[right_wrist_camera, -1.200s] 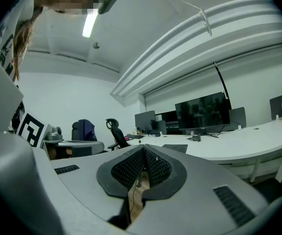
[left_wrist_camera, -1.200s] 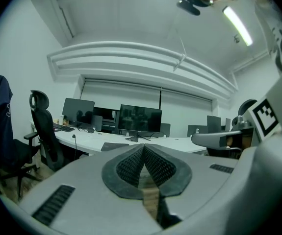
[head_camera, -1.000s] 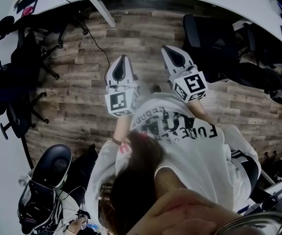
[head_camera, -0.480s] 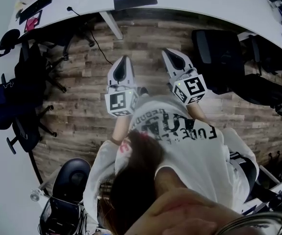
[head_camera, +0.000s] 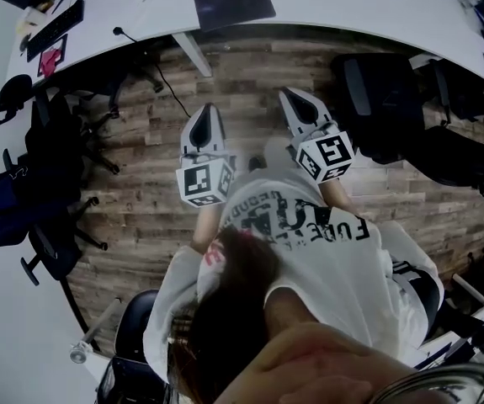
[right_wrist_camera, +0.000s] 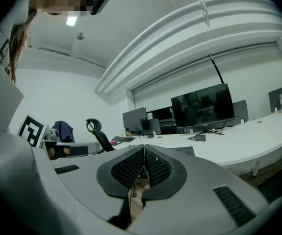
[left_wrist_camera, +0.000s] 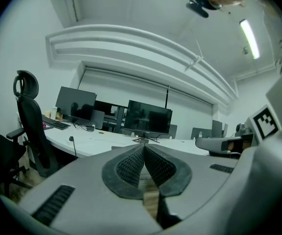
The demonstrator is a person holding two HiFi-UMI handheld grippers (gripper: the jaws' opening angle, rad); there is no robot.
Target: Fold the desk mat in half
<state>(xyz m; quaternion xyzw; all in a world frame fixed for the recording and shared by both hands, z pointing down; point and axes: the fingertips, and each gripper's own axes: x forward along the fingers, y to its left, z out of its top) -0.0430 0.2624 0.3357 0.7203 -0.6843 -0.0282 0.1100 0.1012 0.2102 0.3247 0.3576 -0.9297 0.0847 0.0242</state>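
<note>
The desk mat (head_camera: 233,4) is a dark rectangle lying flat on the white curved desk (head_camera: 343,7) at the top of the head view. My left gripper (head_camera: 207,113) and right gripper (head_camera: 297,99) are held side by side over the wooden floor, pointing toward the desk and well short of the mat. Both are shut with nothing between the pads. In the left gripper view the left gripper (left_wrist_camera: 143,149) shows its ribbed pads pressed together. The right gripper (right_wrist_camera: 144,149) looks the same in the right gripper view.
A black office chair (head_camera: 378,99) stands right of my grippers, and more chairs (head_camera: 52,141) crowd the left. A desk leg (head_camera: 191,54) and a cable (head_camera: 167,78) lie ahead on the floor. A keyboard (head_camera: 54,28) sits on the desk's left part, with monitors (left_wrist_camera: 148,116) beyond.
The desk and mat have slid further into the head view as the person walks toward them. Both grippers have travelled forward together, still shut and empty.
</note>
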